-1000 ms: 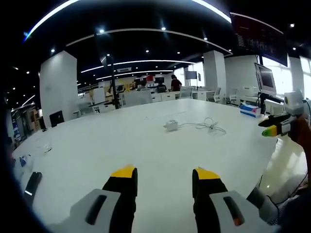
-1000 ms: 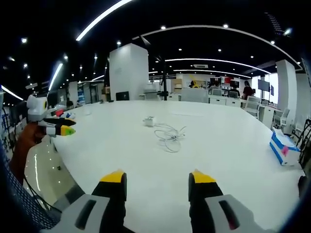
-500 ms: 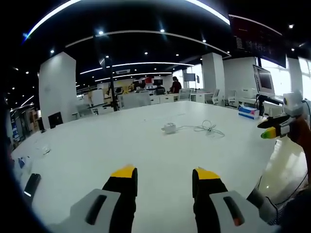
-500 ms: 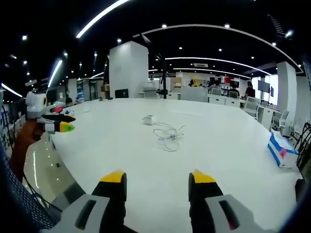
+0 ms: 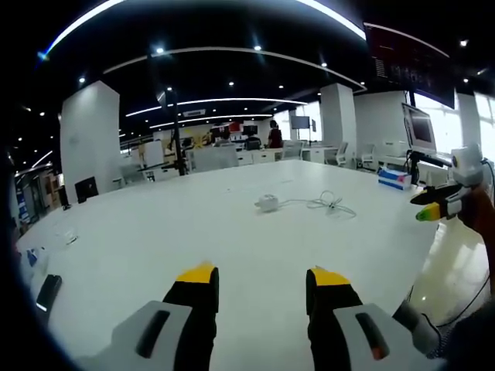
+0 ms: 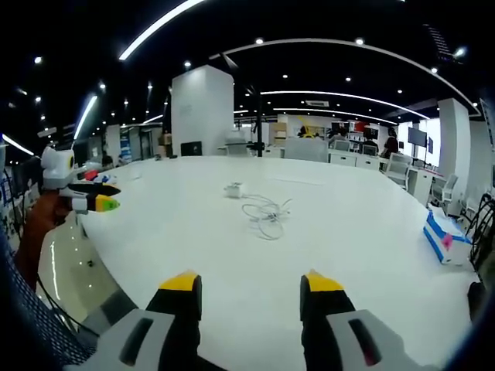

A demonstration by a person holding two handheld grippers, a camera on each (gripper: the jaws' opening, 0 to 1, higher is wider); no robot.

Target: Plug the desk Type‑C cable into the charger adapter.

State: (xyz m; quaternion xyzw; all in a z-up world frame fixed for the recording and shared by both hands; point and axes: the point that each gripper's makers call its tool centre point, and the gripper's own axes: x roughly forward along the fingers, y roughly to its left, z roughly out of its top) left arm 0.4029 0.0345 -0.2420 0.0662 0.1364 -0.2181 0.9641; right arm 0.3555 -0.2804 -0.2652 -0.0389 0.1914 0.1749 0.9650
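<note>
A small white charger adapter [image 5: 267, 203] lies far out on the big white table [image 5: 155, 239], with a coiled white cable [image 5: 329, 204] just to its right. In the right gripper view the adapter [image 6: 233, 189] sits beyond the cable coil [image 6: 266, 213]. My left gripper [image 5: 263, 277] is open over the table's near part, nothing between its yellow-tipped jaws. My right gripper [image 6: 246, 282] is open too, likewise with nothing in it. Each gripper also appears at the edge of the other's view: the right gripper [image 5: 433, 204] and the left gripper [image 6: 93, 198].
A blue and white box [image 6: 444, 237] lies near the table's right edge. A dark phone [image 5: 48, 292] and small items [image 5: 68, 236] rest at the left side. Monitors [image 5: 419, 127], desks and people stand in the office behind.
Both views shifted slightly; the adapter and cable have drifted a little in the picture with the camera. Neither gripper has changed its opening.
</note>
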